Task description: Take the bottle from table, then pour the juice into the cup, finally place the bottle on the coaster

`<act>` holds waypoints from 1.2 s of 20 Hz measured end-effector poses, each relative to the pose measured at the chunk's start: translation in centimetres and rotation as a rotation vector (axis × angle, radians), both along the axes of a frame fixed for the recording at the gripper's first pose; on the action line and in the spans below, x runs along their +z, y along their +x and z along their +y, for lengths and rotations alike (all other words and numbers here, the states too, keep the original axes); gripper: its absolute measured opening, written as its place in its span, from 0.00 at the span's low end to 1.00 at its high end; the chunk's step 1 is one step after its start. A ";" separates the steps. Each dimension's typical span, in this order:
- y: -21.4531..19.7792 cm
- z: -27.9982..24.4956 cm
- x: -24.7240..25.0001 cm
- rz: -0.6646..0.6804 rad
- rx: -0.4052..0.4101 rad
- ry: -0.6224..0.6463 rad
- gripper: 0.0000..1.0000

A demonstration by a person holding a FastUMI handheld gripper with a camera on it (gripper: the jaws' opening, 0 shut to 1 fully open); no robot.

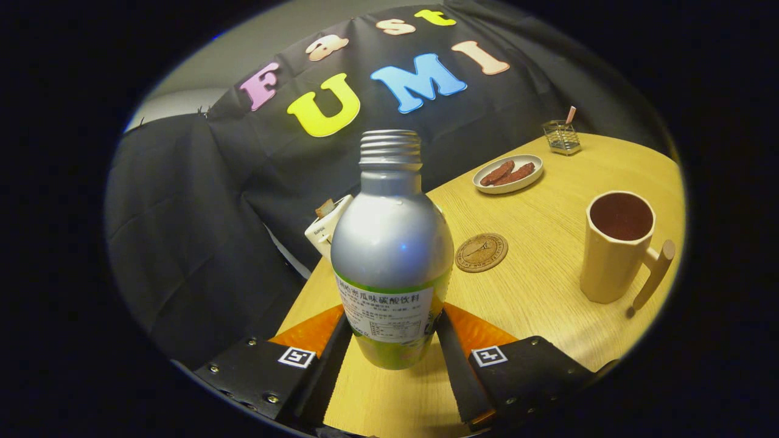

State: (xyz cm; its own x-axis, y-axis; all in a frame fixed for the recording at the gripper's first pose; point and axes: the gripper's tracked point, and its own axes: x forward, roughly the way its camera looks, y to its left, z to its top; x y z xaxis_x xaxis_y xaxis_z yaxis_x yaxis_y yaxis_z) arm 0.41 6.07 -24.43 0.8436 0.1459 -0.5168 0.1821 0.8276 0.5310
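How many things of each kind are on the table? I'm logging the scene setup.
Bottle, between the gripper fingers: 1
Cup: 1
Coaster: 1
Plate with food: 1
Wire holder: 1
White object behind the bottle, kind unclear: 1
Total: 6

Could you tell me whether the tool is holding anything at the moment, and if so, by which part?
Yes: the tool is shut on the bottle, both fingers pressing its labelled lower body.
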 end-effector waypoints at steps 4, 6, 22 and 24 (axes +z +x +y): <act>-0.1 -1.7 0.2 0.009 -0.051 0.080 0.78; -0.1 -2.5 0.5 0.002 -0.086 0.133 0.78; -1.0 -5.7 -0.3 0.021 -0.296 0.488 0.78; -0.8 -6.0 -0.3 0.019 -0.318 0.516 0.78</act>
